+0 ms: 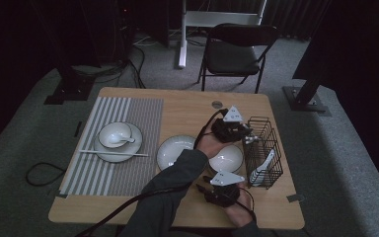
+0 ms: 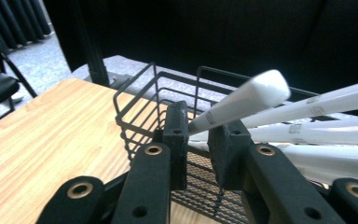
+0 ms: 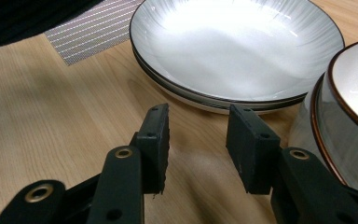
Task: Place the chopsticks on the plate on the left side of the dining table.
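Note:
A black wire basket (image 1: 264, 148) stands at the table's right side with several white utensils (image 2: 326, 135) lying in it. My left gripper (image 1: 248, 139) reaches across to the basket's near rim (image 2: 140, 93). It (image 2: 198, 128) is shut on the handle of a white spoon (image 2: 247, 98), which slants up out of the jaws. My right gripper (image 1: 208, 180) rests low near the front edge. It (image 3: 198, 133) is open with nothing between its jaws, and points at a grey plate (image 3: 233, 46) and a brown-rimmed bowl (image 3: 354, 102).
The grey plate (image 1: 175, 150) and the bowl (image 1: 227, 159) sit side by side mid-table, left of the basket. On a striped placemat (image 1: 113, 168) at the left are a plate with a small bowl and spoon (image 1: 117, 138) and chopsticks (image 1: 113, 153). A folding chair (image 1: 237, 49) stands behind the table.

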`<state>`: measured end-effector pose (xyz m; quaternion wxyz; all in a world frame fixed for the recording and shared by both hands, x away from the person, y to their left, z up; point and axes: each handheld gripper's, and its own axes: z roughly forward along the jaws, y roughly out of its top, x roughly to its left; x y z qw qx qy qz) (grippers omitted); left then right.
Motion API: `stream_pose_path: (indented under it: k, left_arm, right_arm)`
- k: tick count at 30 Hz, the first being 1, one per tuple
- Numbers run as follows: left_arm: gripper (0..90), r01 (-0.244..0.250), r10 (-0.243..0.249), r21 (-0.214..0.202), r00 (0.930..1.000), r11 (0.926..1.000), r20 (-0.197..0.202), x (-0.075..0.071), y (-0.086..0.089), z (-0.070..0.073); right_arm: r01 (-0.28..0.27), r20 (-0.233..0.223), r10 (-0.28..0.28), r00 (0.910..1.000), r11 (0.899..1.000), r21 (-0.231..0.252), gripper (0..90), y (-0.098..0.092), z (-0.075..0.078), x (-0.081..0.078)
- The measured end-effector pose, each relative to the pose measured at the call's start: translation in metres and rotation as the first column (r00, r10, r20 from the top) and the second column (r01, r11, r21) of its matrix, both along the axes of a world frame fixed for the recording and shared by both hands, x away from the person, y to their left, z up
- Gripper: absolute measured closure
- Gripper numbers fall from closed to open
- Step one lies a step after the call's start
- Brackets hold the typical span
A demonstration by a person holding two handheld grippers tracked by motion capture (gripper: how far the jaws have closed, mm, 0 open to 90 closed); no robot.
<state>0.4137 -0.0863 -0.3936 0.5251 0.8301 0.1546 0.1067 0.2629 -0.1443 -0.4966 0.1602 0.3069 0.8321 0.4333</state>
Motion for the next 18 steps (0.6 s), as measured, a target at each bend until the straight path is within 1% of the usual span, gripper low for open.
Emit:
stream_pose_path:
  k: [5, 10, 18]
  left_arm:
    - [82.3, -0.030, 0.030, -0.002, 0.9994, 0.9995, 0.016, 0.000, 0.004, 0.003]
    - [83.7, -0.048, 0.047, 0.004, 0.9977, 0.9989, 0.048, -0.003, 0.006, 0.008]
    - [84.5, -0.061, 0.062, -0.025, 0.9965, 0.9978, 0.056, -0.005, 0.013, 0.014]
  right_arm:
    - [-0.002, -0.006, 0.002, 1.0000, 1.000, 0.003, 58.8, 0.000, -0.002, 0.001]
    - [-0.005, -0.007, 0.005, 1.0000, 1.000, 0.000, 58.8, 0.002, -0.002, 0.001]
    - [-0.007, -0.003, 0.007, 1.0000, 1.000, 0.001, 58.8, 0.002, -0.002, 0.002]
